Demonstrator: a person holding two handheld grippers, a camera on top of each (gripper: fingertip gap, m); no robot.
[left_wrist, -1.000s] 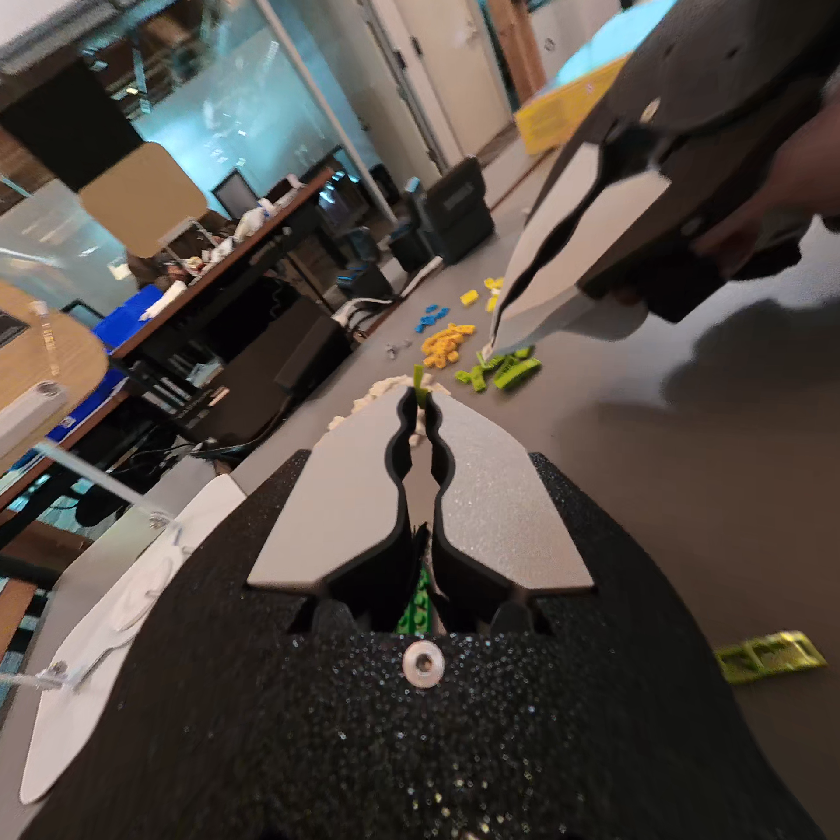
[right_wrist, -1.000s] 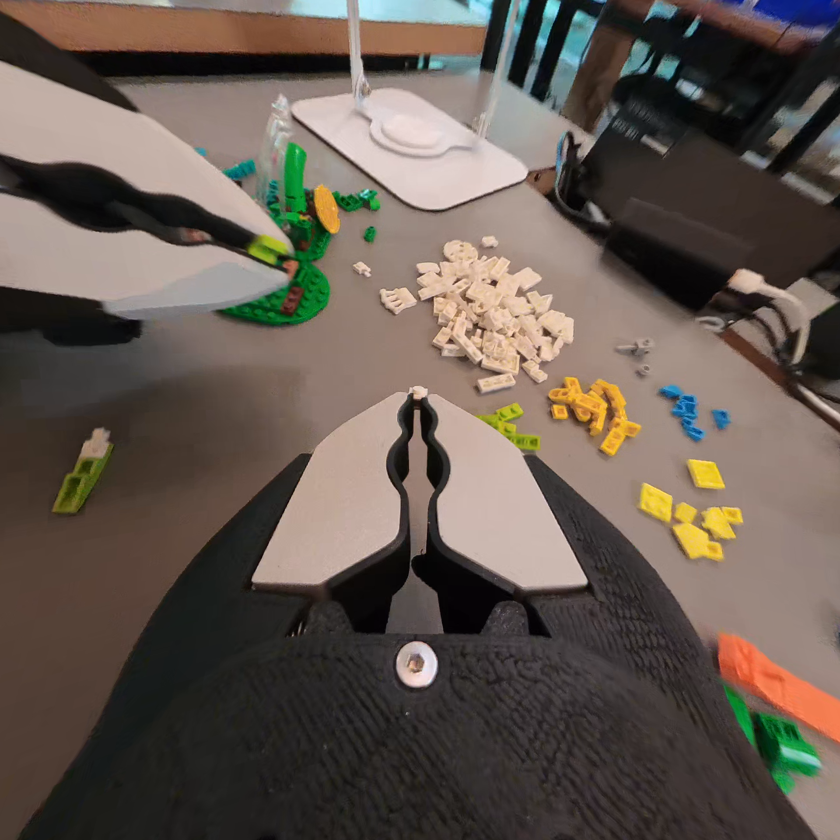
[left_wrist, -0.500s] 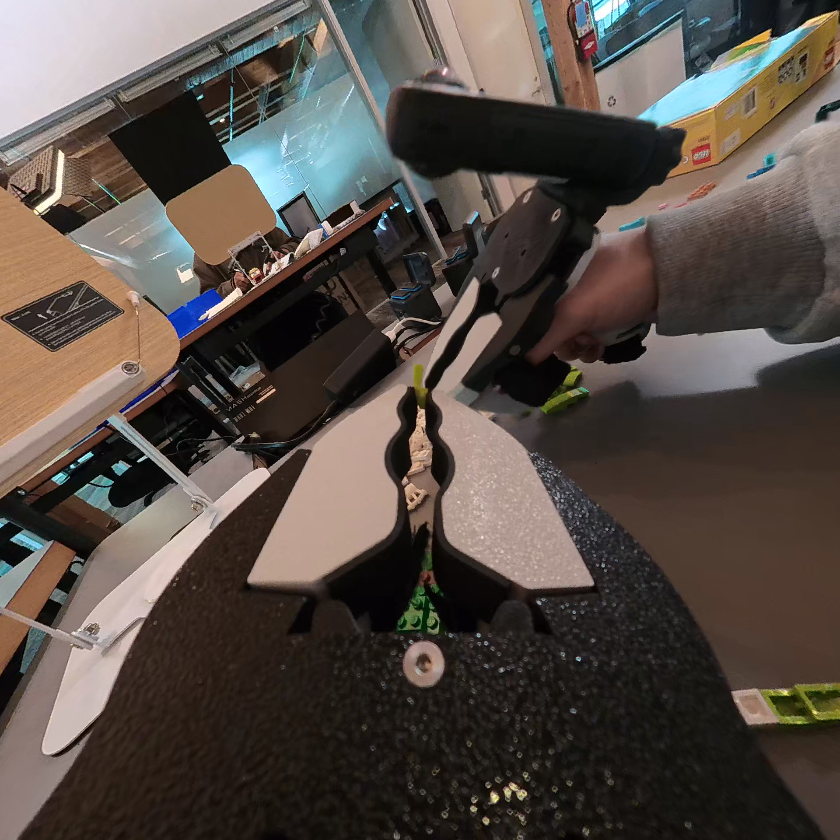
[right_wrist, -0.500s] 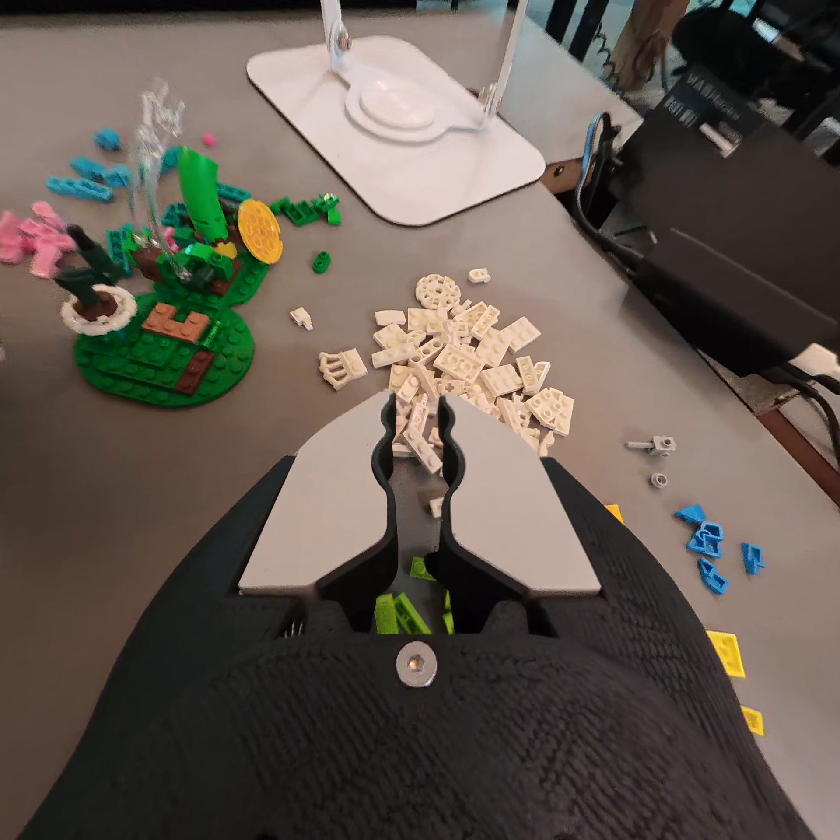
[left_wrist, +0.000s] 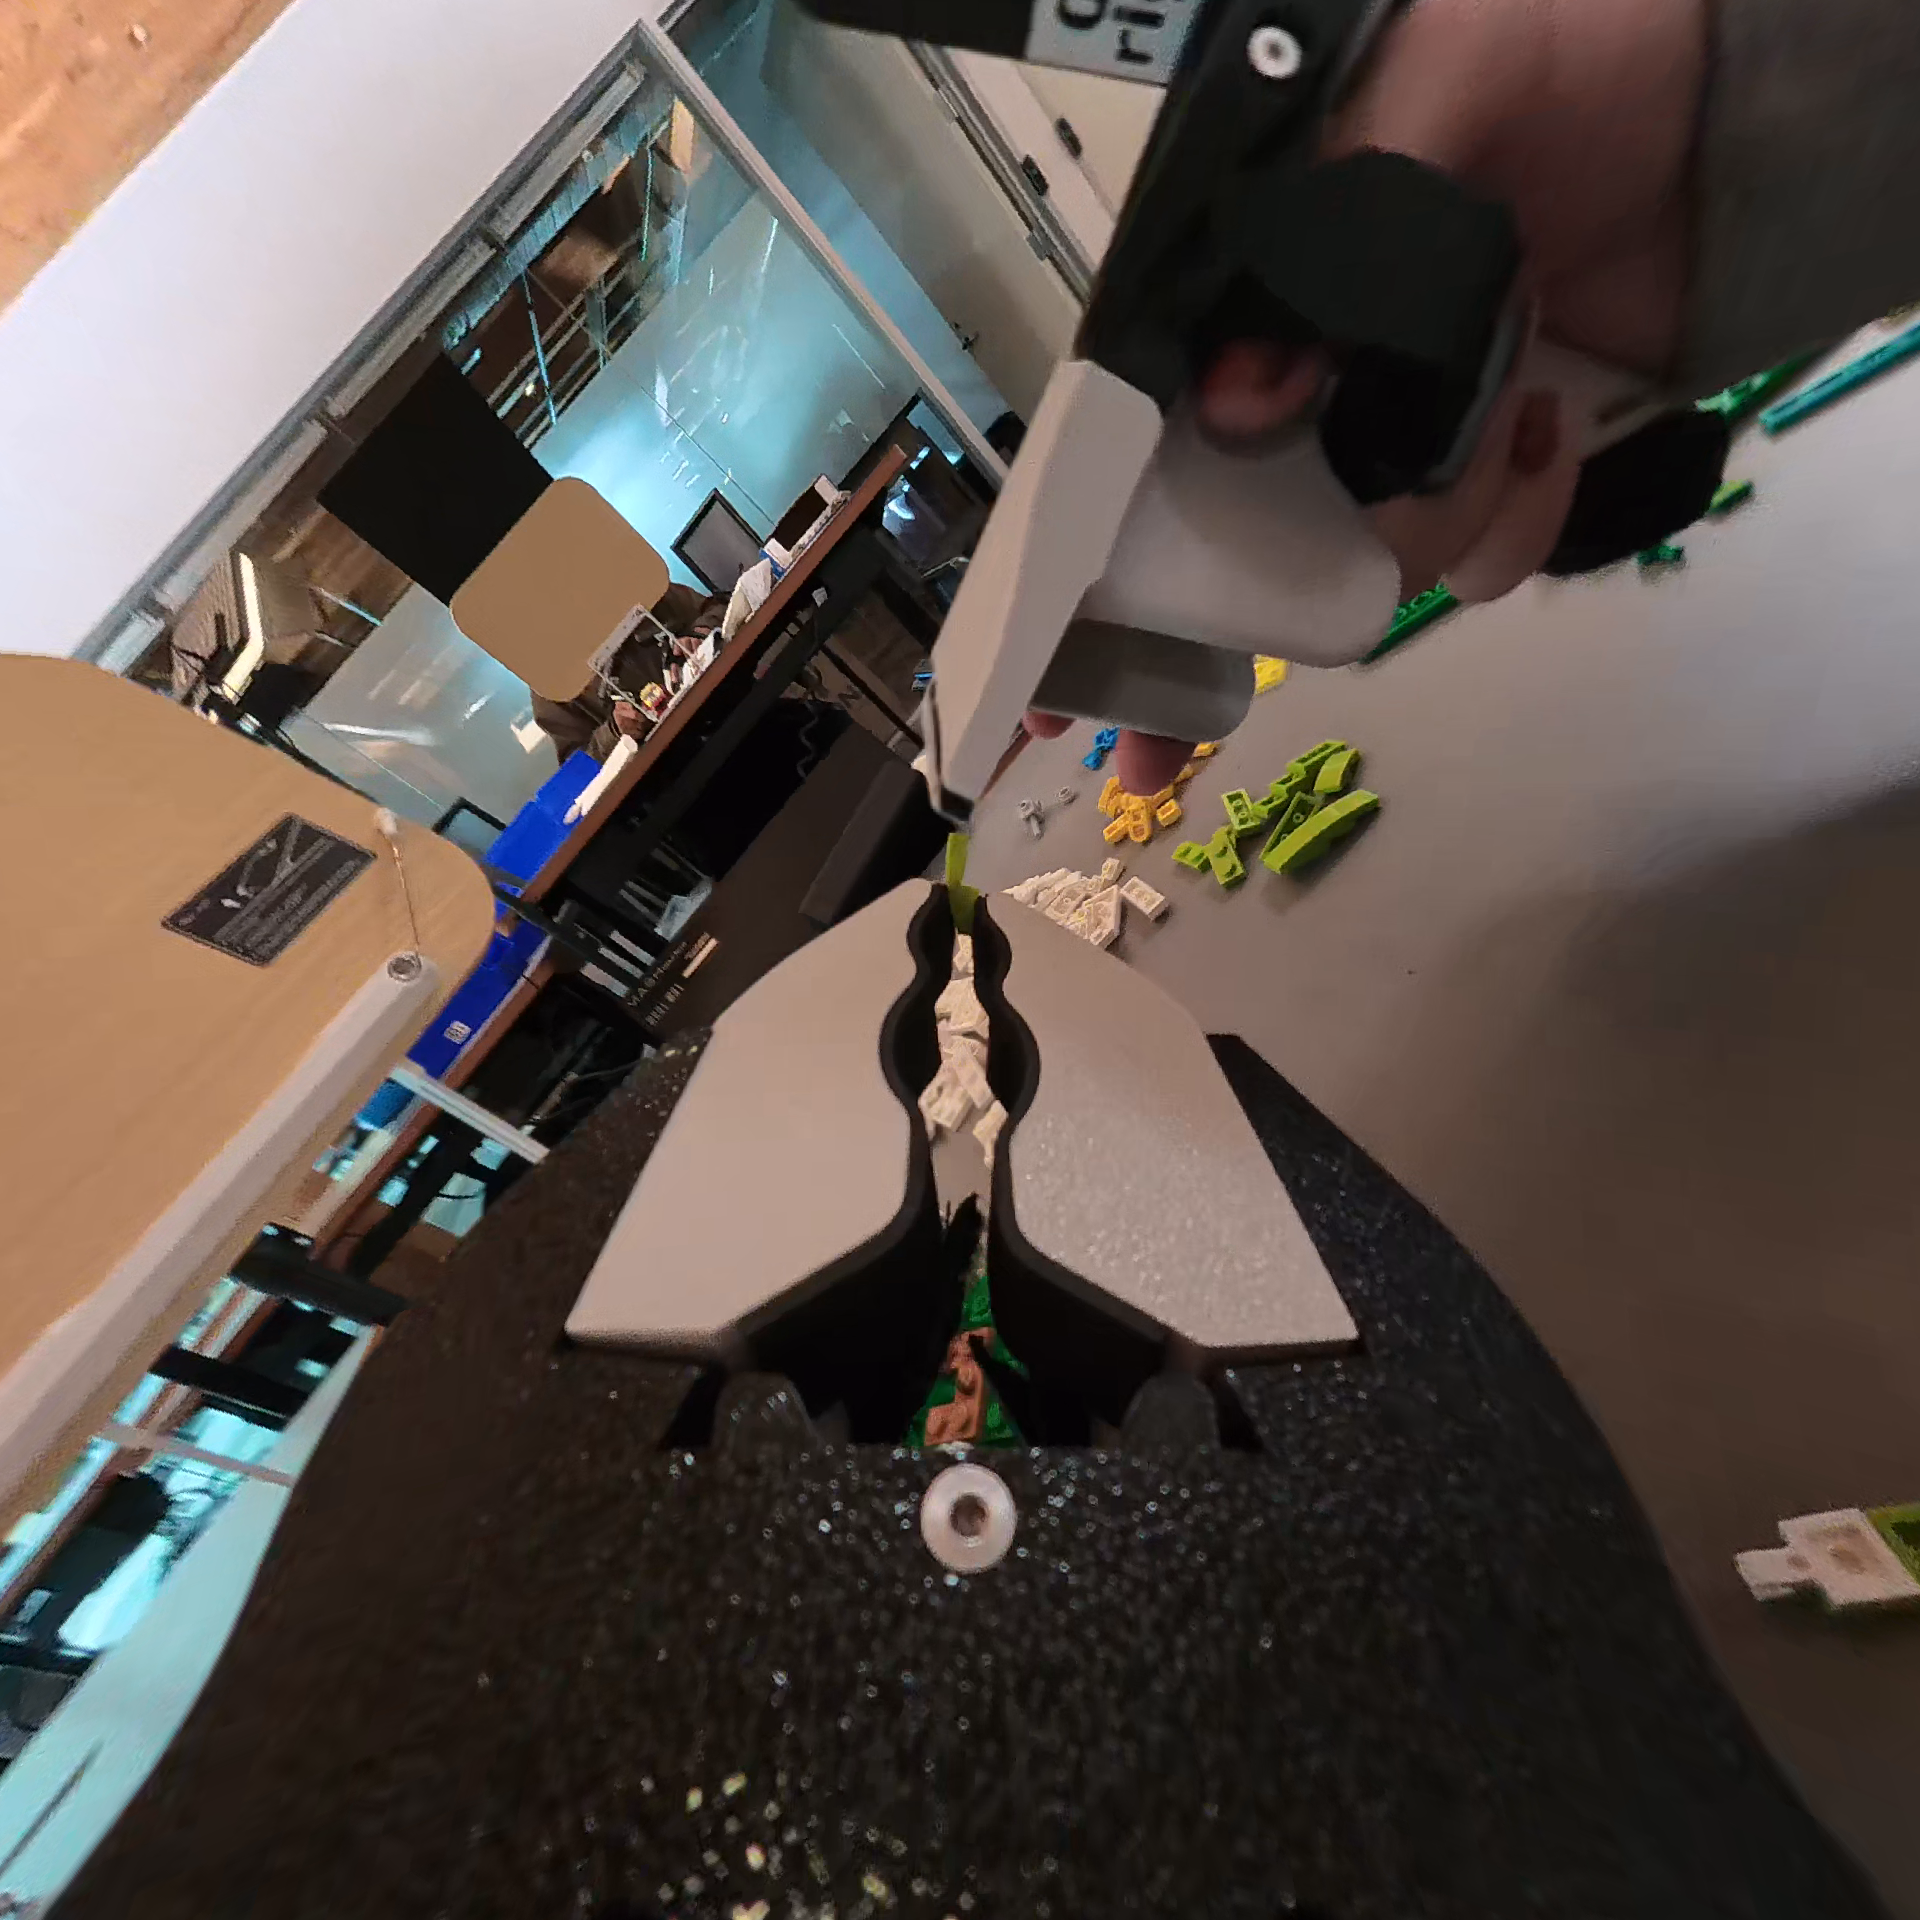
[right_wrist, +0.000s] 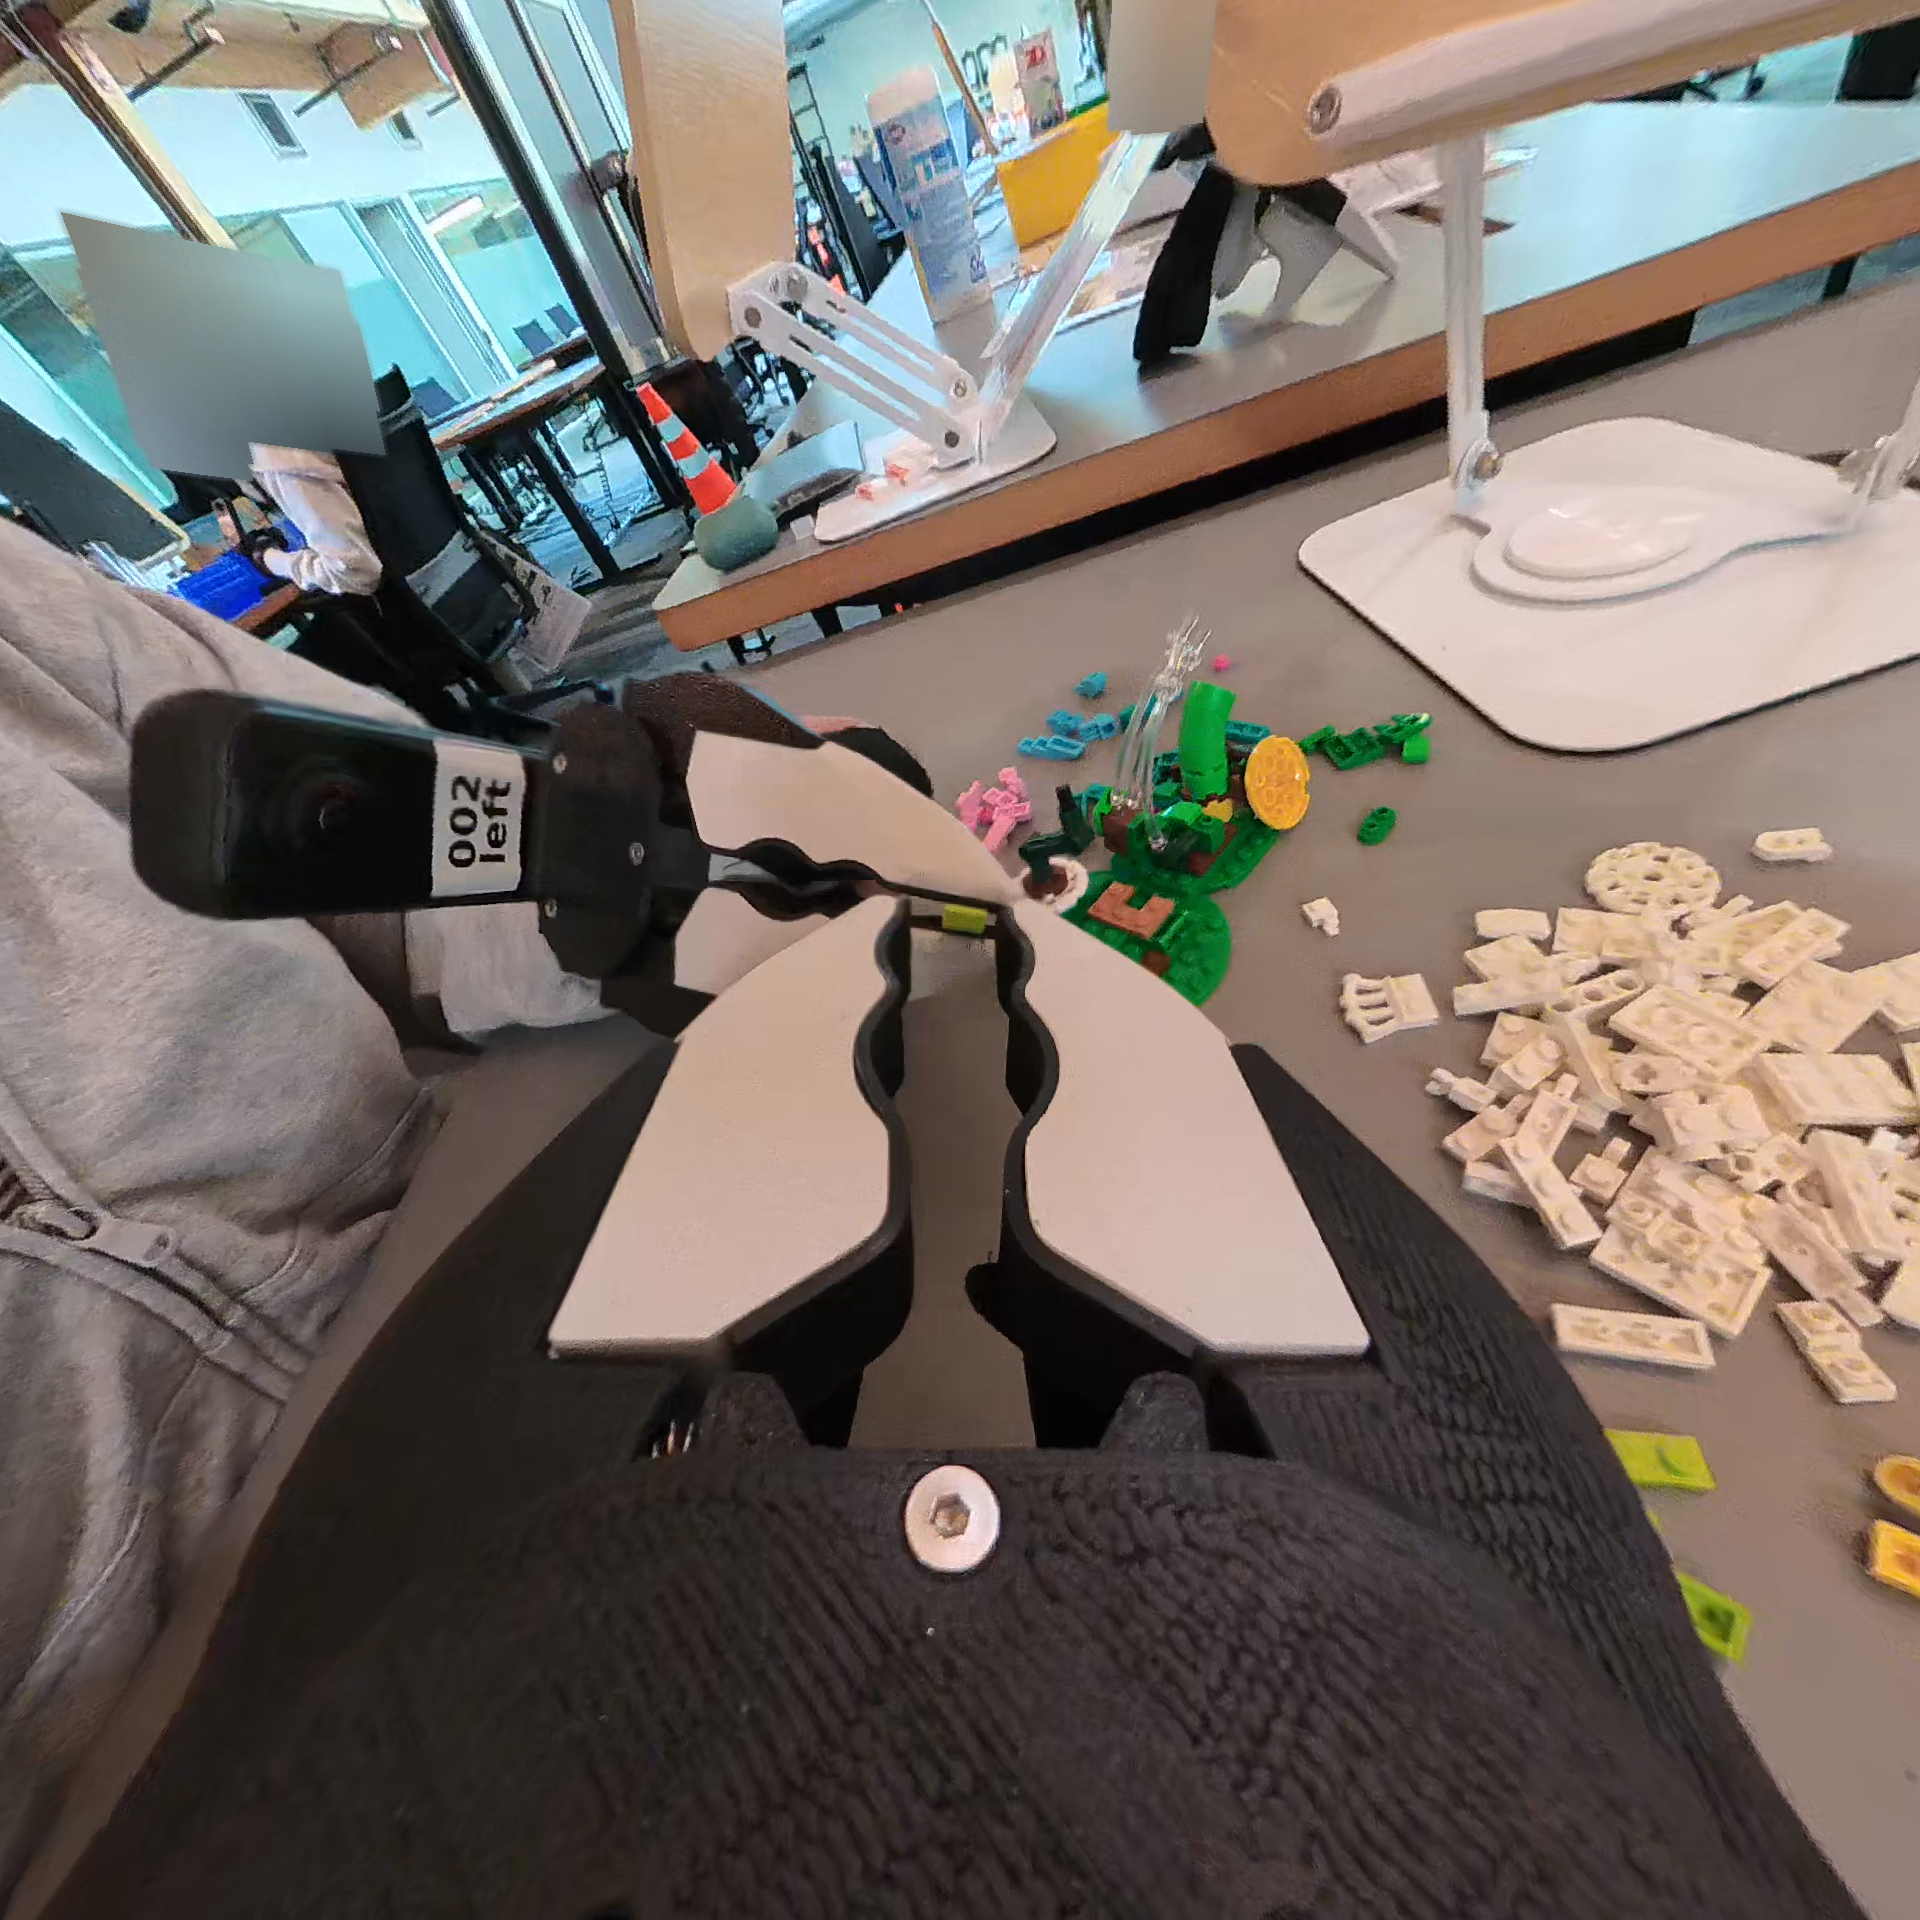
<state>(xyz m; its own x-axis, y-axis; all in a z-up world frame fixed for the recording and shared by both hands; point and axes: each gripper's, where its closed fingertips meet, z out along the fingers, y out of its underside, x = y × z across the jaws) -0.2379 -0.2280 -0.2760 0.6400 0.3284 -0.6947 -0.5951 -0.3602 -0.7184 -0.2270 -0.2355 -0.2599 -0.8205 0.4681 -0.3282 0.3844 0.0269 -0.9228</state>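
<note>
Left hand-held gripper (left_wrist: 961, 909): jaws clenched on a thin lime-green piece (left_wrist: 958, 883) that stands up past its tips; only this view shows the lime pile (left_wrist: 1288, 816). The right hand-held gripper (right_wrist: 956, 920), jaws parted, brackets that piece (right_wrist: 961, 917) held above the grey table (right_wrist: 1455, 831); whether its pads press is unclear. Only this view shows the green brick model (right_wrist: 1164, 894). A hand (left_wrist: 1538, 208) grips from above, partly cut off.

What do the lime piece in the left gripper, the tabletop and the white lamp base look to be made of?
Lime piece: likely moulded plastic, thin, smooth, evenly coloured.
Left gripper: clamps it.
Tabletop: matte grey, perhaps laminate; no grain.
Lamp base: glossy white, plastic or painted metal; highlights show.
</note>
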